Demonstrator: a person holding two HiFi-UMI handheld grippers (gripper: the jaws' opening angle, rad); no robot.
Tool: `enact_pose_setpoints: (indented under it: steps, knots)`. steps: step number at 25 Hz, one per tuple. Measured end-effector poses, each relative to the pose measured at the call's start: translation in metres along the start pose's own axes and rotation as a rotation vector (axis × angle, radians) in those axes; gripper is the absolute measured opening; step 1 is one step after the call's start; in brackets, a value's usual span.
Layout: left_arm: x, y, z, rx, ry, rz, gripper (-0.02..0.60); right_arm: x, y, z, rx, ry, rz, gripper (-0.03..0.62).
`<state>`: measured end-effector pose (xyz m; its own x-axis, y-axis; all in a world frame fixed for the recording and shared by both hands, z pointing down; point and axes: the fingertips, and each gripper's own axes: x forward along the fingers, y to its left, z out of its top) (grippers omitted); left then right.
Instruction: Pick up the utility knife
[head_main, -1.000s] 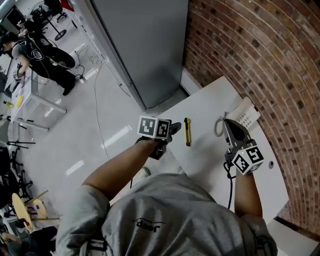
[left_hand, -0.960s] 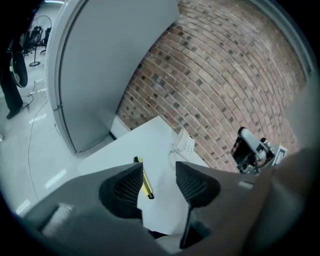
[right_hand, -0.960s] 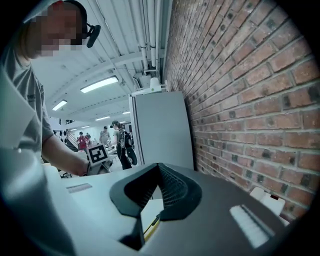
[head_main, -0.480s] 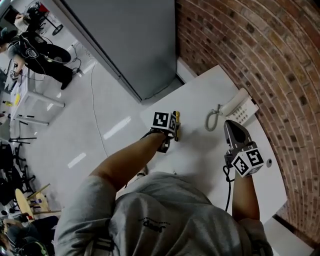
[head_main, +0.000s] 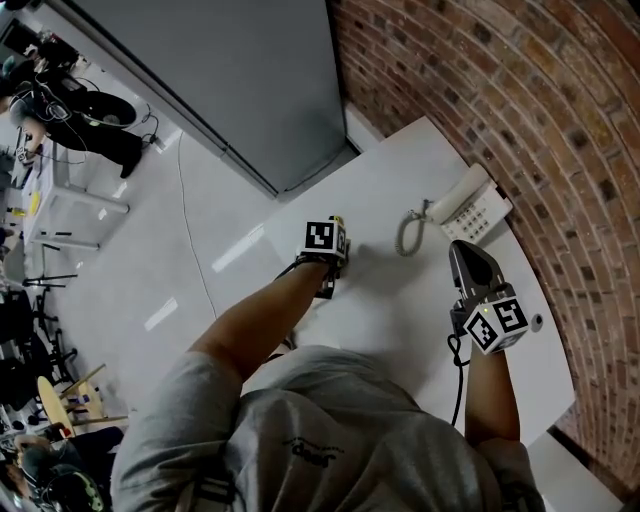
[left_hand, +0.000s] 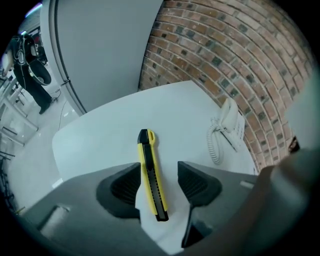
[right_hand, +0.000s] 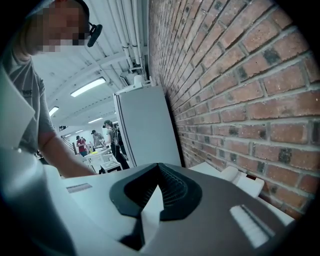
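Half done: we had left gripper (left_hand: 159, 170) jaws, just opening wide, straddling the untouched utility knife (left_hand: 149, 160); grip and lift remained; right gripper (right_hand: 159, 172) closed, empty.

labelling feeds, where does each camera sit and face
Head view: on the head, steeply down at the table; torso, arms show.
Left gripper view: on left gripper, down at utility knife between its jaws, just opened wider.
Right gripper view: on right gripper, past shut jaws along brick wall.
Shared: telephone, head and left views.
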<state>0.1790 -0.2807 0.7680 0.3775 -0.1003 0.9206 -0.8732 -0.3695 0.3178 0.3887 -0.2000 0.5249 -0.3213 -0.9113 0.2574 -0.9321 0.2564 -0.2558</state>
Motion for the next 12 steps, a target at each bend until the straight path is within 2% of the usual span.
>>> enact_pose_setpoints:
  steps: [3,9,12]
  knots:
    - [0.01,0.003,0.002,-0.003,-0.005,0.037,0.241,-0.004,-0.008,0.002,-0.003,0.001,-0.006,0.01]
    - [0.024,0.01,0.007,0.046,-0.013,0.126,0.242,-0.015,-0.019,-0.002,0.008,0.003,-0.014,0.009]
    - [0.024,0.013,0.009,0.082,-0.029,0.185,0.17,-0.022,-0.025,-0.008,0.027,-0.001,-0.026,0.01]
